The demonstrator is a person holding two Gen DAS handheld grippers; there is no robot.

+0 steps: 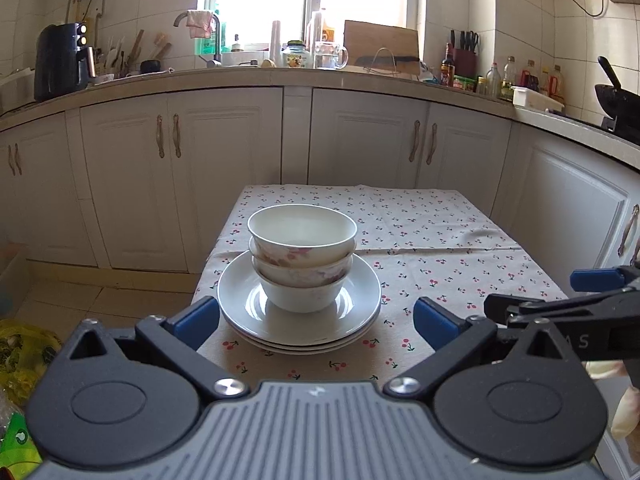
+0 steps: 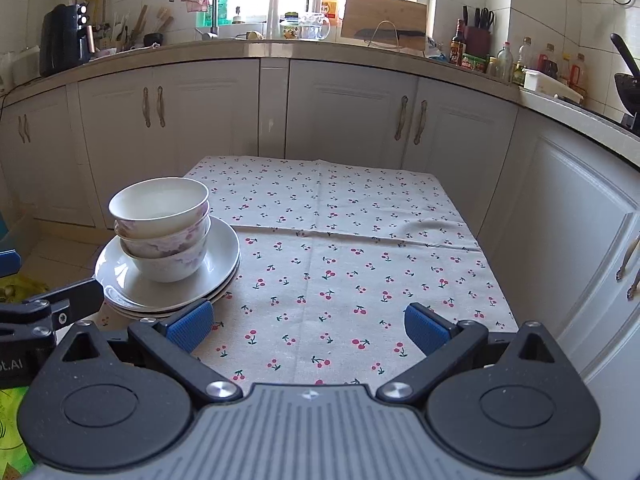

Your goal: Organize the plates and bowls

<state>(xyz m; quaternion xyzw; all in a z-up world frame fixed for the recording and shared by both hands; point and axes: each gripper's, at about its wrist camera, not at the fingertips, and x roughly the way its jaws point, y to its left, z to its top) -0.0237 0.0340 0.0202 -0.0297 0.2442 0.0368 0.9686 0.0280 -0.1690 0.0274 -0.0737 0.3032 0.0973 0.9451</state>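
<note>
Blue-padded left tongs (image 1: pixel 316 322) and right tongs (image 2: pixel 310 326) both gape wide, empty, near the stacked bowls (image 1: pixel 302 256) on plates (image 1: pixel 360 296).

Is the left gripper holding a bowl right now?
No, the left gripper is open and empty, while all three bowls sit stacked on the plates.

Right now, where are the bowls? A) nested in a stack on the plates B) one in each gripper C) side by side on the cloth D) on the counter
A: three bowls sit nested on the stacked plates, and the left gripper and right gripper are both open and empty.
</note>
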